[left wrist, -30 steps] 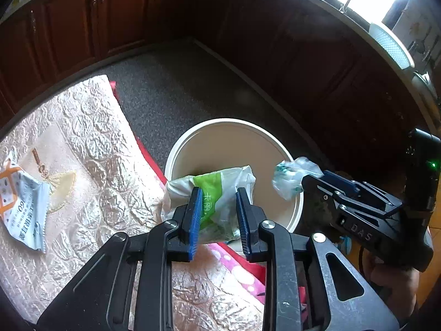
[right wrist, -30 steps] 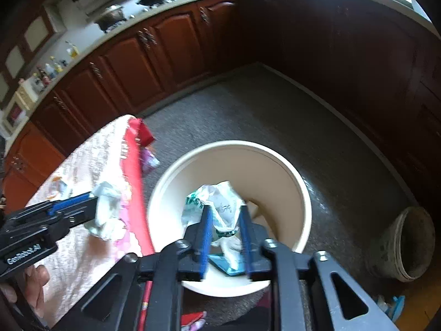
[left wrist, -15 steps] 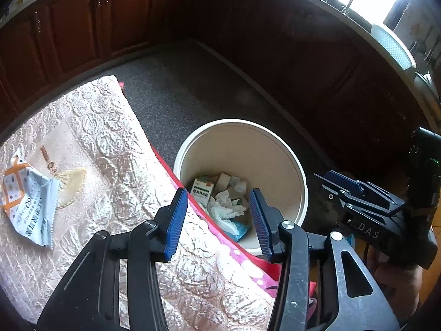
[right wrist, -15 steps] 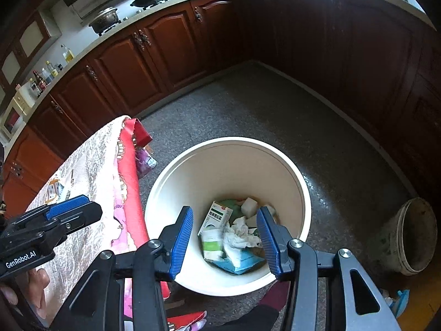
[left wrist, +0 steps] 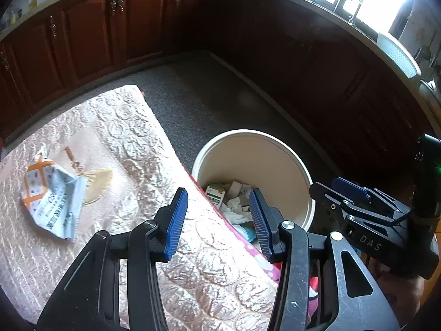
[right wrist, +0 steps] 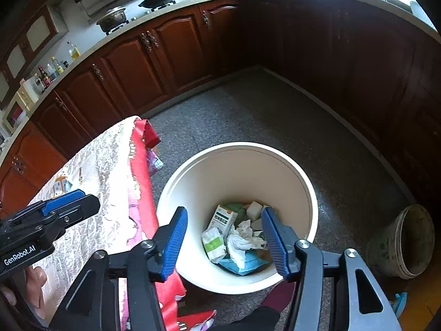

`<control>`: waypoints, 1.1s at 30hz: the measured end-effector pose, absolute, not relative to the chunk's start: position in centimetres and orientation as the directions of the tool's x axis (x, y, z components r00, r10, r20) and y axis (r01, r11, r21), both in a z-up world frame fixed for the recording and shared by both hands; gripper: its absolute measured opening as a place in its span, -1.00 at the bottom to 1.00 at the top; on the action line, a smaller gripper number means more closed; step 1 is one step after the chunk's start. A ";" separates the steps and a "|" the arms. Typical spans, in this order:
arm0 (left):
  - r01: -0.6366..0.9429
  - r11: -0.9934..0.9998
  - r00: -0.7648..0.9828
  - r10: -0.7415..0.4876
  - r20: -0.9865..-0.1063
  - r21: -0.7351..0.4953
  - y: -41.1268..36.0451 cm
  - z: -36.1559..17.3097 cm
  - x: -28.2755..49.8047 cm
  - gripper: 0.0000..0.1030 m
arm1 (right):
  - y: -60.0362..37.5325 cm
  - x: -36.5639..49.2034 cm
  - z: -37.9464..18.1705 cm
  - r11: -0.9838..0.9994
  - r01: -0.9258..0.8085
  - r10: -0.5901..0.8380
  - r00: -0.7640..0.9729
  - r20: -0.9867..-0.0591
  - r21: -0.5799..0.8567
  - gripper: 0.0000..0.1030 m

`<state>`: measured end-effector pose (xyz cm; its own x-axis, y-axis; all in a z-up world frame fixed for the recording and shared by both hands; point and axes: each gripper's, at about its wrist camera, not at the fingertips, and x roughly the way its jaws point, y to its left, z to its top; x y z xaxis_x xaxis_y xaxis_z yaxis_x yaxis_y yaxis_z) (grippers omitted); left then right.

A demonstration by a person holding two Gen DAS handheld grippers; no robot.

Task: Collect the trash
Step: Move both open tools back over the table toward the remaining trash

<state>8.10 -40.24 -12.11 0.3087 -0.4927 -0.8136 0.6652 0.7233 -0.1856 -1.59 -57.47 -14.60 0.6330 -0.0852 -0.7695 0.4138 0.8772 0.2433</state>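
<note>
A white round bin (left wrist: 275, 143) (right wrist: 193, 171) stands on the floor beside the table. In it lie a small carton (right wrist: 224, 218), crumpled tissue (right wrist: 242, 240), a green-and-white packet (right wrist: 213, 244) and something blue. My left gripper (left wrist: 218, 193) hangs open over the table's edge with nothing between its pads. My right gripper (right wrist: 224, 212) is above the bin, its jaws opening and empty. A crumpled blue, white and orange wrapper (left wrist: 52, 201) (right wrist: 62, 184) lies on the table at the left. Each gripper shows in the other's view: the right gripper (left wrist: 347, 190), the left gripper (right wrist: 69, 198).
The table (left wrist: 124, 143) has a quilted beige cover with a red cloth (right wrist: 143, 165) hanging off its edge. Dark wood cabinets (right wrist: 165, 55) ring the grey floor (right wrist: 275, 115). An old grey pot (right wrist: 402, 242) sits on the floor at the right. A hand (right wrist: 35, 278) holds the left gripper.
Both grippers were shut on crumpled wrappers over the bin a second ago. Both have opened, and the wrappers now lie in the bin. The left gripper has drawn back over the table.
</note>
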 end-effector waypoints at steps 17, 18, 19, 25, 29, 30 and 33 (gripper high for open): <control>0.599 0.781 0.385 -0.475 -0.791 -0.177 -34.6 -10.2 7.8 -0.13 | -52.9 -0.8 -12.4 0.916 0.337 -0.069 0.667 -0.742 0.218 0.20; 0.592 0.787 0.392 -0.472 -0.790 -0.176 -34.0 -10.1 7.8 -0.13 | -52.6 -0.7 -12.3 0.918 0.332 -0.066 0.668 -0.741 0.217 0.20; 0.587 0.790 0.395 -0.470 -0.790 -0.176 -33.8 -10.0 7.8 -0.13 | -52.1 -0.5 -12.2 0.922 0.323 -0.062 0.669 -0.740 0.215 0.20; 0.530 0.825 0.427 -0.459 -0.779 -0.196 -30.2 -9.3 8.3 0.19 | -49.9 0.0 -11.3 0.936 0.284 -0.046 0.682 -0.730 0.207 0.21; 0.498 0.849 0.463 -0.431 -0.775 -0.175 -27.2 -8.8 8.4 0.19 | -48.0 0.7 -10.8 0.948 0.243 -0.022 0.694 -0.720 0.206 0.27; 0.492 0.854 0.472 -0.424 -0.773 -0.168 -26.6 -8.7 8.4 0.19 | -47.6 0.8 -10.7 0.951 0.234 -0.017 0.695 -0.719 0.203 0.27; 0.467 0.872 0.504 -0.400 -0.766 -0.148 -24.5 -8.2 8.4 0.19 | -46.1 1.4 -10.4 0.959 0.203 -0.001 0.698 -0.716 0.196 0.28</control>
